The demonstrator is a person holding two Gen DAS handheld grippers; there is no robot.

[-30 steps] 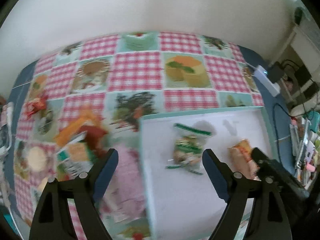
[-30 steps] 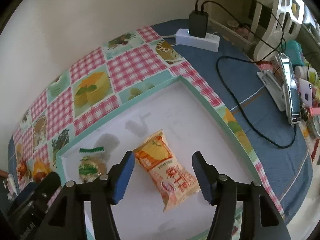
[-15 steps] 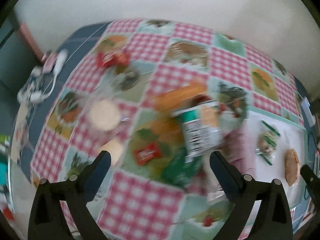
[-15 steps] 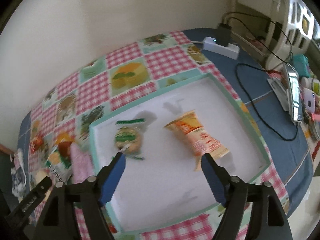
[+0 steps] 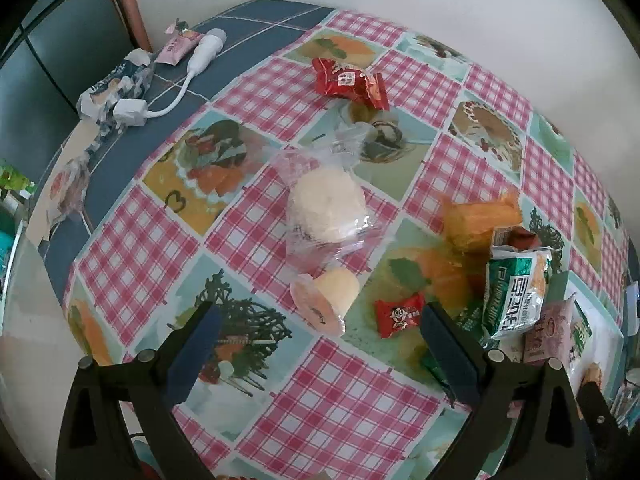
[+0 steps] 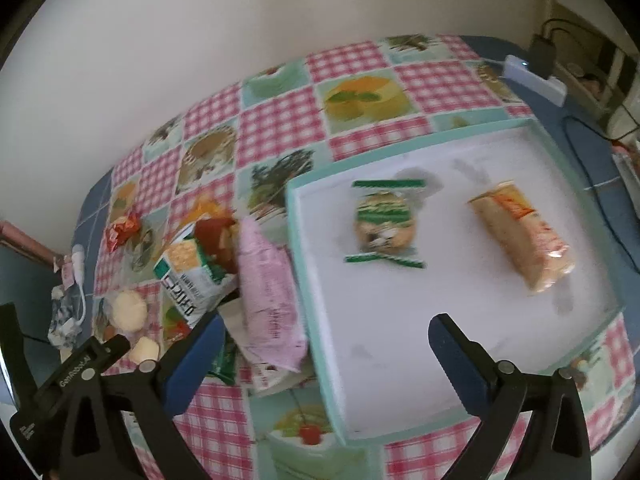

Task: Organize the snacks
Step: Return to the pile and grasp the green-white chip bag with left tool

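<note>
My left gripper [image 5: 320, 320] is open over the checked cloth with nothing pressed between its fingers. Just ahead of it lie a small round cake in clear wrap [image 5: 328, 300] and a small red candy [image 5: 400, 314]. Farther on are a white bun in a clear bag [image 5: 328, 204], a red packet [image 5: 348, 82], an orange packet [image 5: 480, 220] and a green cracker pack [image 5: 516, 292]. My right gripper [image 6: 326, 332] hangs over the near left part of the white tray [image 6: 416, 140], jaws opening and empty. In the tray lie a green-striped cookie packet [image 6: 384, 220] and an orange bread packet [image 6: 520, 236].
A pink pack [image 6: 268, 296] leans on the tray's left rim beside the snack pile. A power strip with charger [image 6: 536, 76] and cables lie at the far right. A white plug and cord [image 5: 204, 52] and crumpled wrappers [image 5: 112, 92] sit at the far left.
My left gripper swung left from the tray to the loose snack pile and widened. My right gripper drew back and left from the orange bread packet, its jaws spreading.
</note>
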